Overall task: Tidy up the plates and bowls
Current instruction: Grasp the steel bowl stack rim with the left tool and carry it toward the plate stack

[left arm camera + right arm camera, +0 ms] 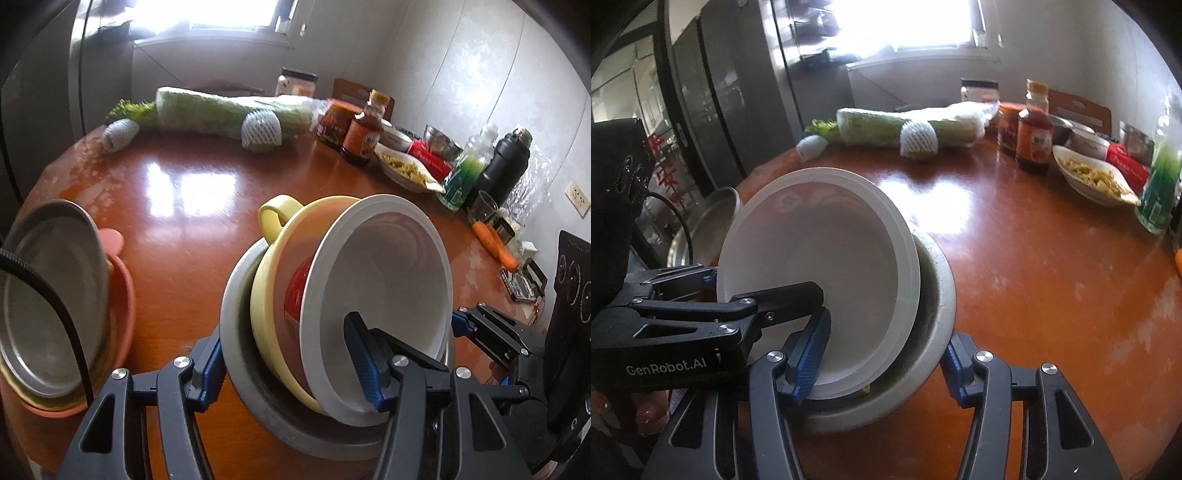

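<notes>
A stack of nested bowls sits tilted near the table's front: a white bowl [384, 288] inside a yellow handled bowl [280, 236] inside a grey metal bowl [236, 332]. My left gripper [288, 365] is shut on this stack, one finger outside the metal bowl, the other inside the white bowl. My right gripper [882, 362] also spans the stack, one finger against the white bowl [820, 258], the other outside the metal bowl [938, 295]. To the left, a metal plate [51, 295] leans in a pink bowl [122, 295].
The round wooden table [184, 221] holds wrapped cabbage [229, 110], sauce jars and a bottle [362, 129], a dish of food [406, 170], a green bottle [465, 173], a black flask [502, 162] and carrots [495, 240] along the back and right. A fridge [738, 92] stands at the left.
</notes>
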